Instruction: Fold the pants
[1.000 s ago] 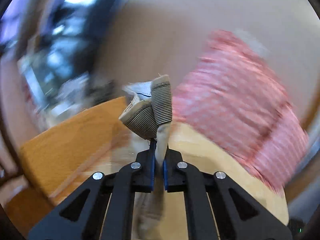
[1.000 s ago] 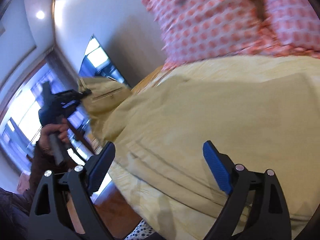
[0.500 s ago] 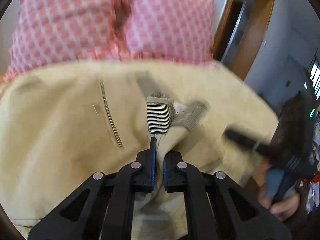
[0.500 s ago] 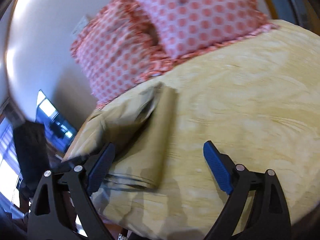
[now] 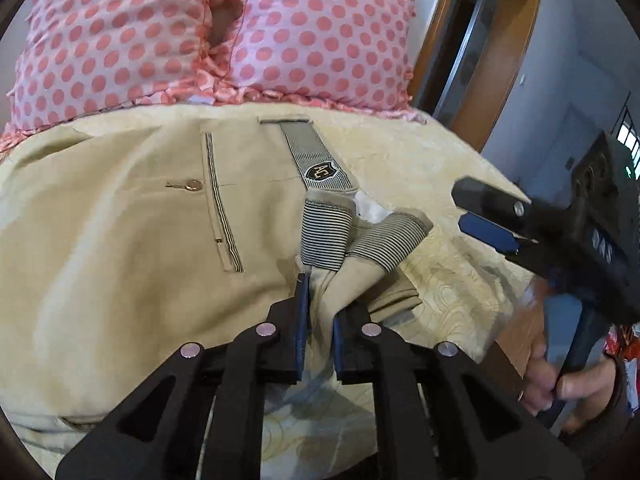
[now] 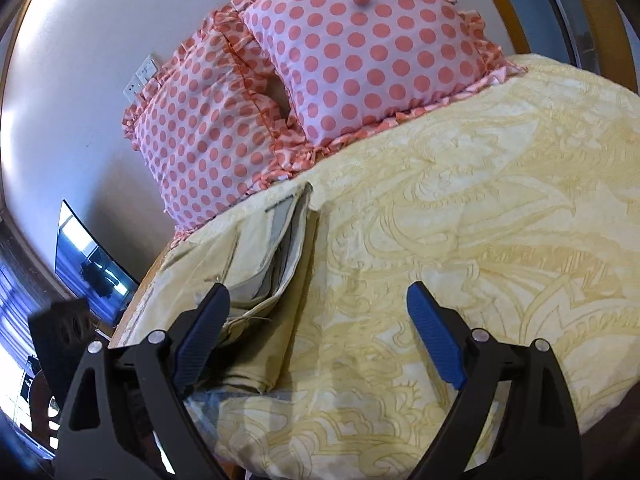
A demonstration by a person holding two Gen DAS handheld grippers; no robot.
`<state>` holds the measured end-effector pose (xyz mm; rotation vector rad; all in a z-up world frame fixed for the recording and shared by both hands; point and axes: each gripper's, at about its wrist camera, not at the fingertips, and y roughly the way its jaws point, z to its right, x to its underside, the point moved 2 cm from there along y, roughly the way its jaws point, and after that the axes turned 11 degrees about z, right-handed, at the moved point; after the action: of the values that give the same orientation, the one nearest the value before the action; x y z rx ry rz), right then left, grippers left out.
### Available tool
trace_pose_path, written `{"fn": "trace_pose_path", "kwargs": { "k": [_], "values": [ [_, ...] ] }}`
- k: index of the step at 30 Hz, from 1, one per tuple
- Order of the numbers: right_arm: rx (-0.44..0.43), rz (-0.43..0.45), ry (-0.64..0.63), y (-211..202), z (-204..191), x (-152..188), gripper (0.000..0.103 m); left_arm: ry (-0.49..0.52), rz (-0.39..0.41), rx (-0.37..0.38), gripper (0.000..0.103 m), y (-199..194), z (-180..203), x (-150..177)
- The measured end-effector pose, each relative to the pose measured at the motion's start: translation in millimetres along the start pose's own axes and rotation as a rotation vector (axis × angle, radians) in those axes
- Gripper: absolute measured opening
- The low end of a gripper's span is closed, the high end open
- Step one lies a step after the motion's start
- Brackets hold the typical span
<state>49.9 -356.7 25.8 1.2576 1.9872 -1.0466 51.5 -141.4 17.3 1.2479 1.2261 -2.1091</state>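
Beige pants lie on a yellow patterned bedspread, back pocket and striped waistband lining up. My left gripper is nearly shut on a fold of the waistband, pads close around the cloth. My right gripper is open and empty above the bedspread, just right of the folded pants; it also shows in the left wrist view, to the right of the pants.
Two pink polka-dot pillows lean against the white wall at the head of the bed. A wooden door frame stands at the right. The bed's near edge drops off at the left in the right wrist view.
My left gripper swung the pants from mid-air down onto the bed and its jaws have eased apart slightly. My right gripper moved back from the cloth, staying open.
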Motion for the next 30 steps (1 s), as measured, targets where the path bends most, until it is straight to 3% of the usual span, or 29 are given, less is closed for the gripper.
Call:
{"fn": "trace_pose_path", "kwargs": {
  "k": [1, 3, 4, 5, 8, 11, 14, 17, 18, 19, 21, 23, 26, 30],
  "values": [
    [-0.006, 0.007, -0.003, 0, -2, -3, 0.09, 0.002, 0.01, 0.009, 0.017, -4, 0, 0],
    [-0.025, 0.019, -0.007, 1, -9, -8, 0.09, -0.021, 0.021, 0.054, 0.047, -12, -3, 1],
    [-0.035, 0.023, -0.012, 2, -12, -10, 0.09, -0.03, 0.032, 0.072, 0.085, -21, -2, 2],
    [-0.049, 0.026, -0.021, 3, -17, -12, 0.09, -0.023, 0.075, 0.072, 0.096, -34, 0, 2],
    [-0.102, 0.014, -0.061, 13, -38, -14, 0.09, 0.015, 0.174, 0.044, 0.098, -65, -7, -6],
    [-0.176, -0.055, -0.122, 34, -67, -3, 0.09, -0.007, 0.261, -0.099, 0.102, -82, -38, -23],
    [-0.234, -0.114, -0.174, 53, -90, 13, 0.09, -0.085, 0.236, -0.222, 0.102, -75, -78, -23],
    [-0.201, -0.215, -0.189, 74, -93, 35, 0.095, -0.175, 0.139, -0.303, 0.102, -64, -110, -6],
    [-0.176, -0.274, -0.192, 83, -88, 45, 0.095, -0.198, 0.112, -0.315, 0.102, -59, -119, 0],
    [-0.185, -0.247, -0.218, 79, -90, 47, 0.095, -0.189, 0.117, -0.306, 0.101, -60, -119, 6],
    [-0.174, -0.285, -0.263, 76, -97, 46, 0.095, -0.153, 0.112, -0.311, 0.101, -63, -117, 7],
    [-0.194, -0.258, -0.226, 71, -93, 30, 0.094, -0.181, 0.123, -0.268, 0.101, -76, -120, 6],
    [-0.127, -0.194, -0.193, 78, -76, -7, 0.094, -0.248, 0.177, -0.233, 0.102, -95, -140, -9],
    [-0.041, -0.267, -0.167, 116, -52, -24, 0.09, -0.272, 0.199, -0.281, 0.102, -100, -174, -33]
  ]
}}
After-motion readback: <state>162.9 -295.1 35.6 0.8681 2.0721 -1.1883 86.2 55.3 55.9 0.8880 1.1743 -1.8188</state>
